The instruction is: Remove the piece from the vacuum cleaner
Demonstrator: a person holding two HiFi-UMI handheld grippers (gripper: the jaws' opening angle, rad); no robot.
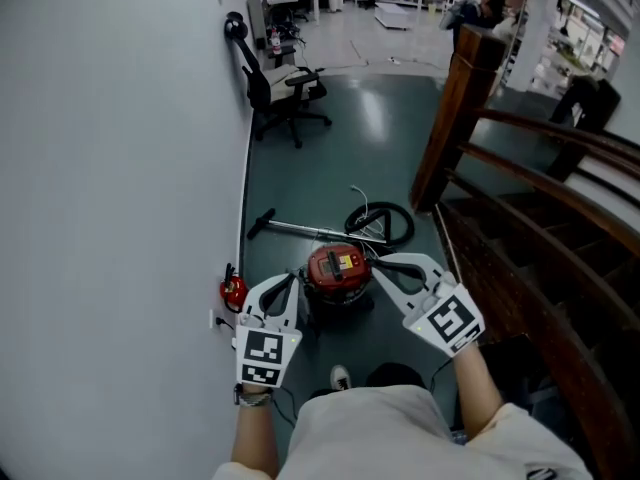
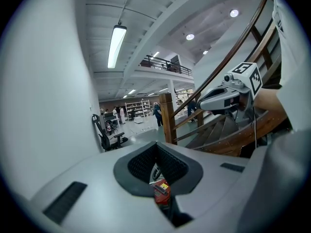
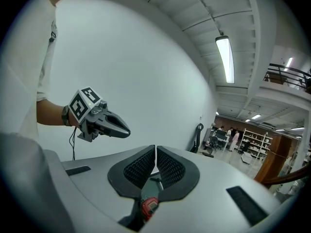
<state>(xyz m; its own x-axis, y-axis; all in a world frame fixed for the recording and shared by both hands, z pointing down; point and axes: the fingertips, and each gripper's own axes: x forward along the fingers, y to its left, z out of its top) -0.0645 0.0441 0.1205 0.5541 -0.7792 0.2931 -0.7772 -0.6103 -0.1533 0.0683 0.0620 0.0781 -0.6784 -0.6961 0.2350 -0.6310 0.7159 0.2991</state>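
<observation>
A red canister vacuum cleaner (image 1: 340, 271) stands on the dark floor below me. Its black hose (image 1: 385, 223) coils behind it, and a metal wand (image 1: 300, 230) lies on the floor toward the wall. My left gripper (image 1: 292, 280) hangs just left of the canister and my right gripper (image 1: 379, 265) just right of it, both above it and apart from it. Both are shut with nothing between the pads. In the left gripper view the vacuum cleaner (image 2: 162, 191) shows below the shut left gripper (image 2: 156, 147). In the right gripper view it (image 3: 149, 206) shows below the shut right gripper (image 3: 155, 152).
A white wall (image 1: 110, 168) runs along the left, with a small red fire extinguisher (image 1: 233, 290) at its foot. A wooden staircase with a banister post (image 1: 462, 113) rises on the right. A black office chair (image 1: 285, 93) stands farther back. My shoe (image 1: 341, 377) is near the canister.
</observation>
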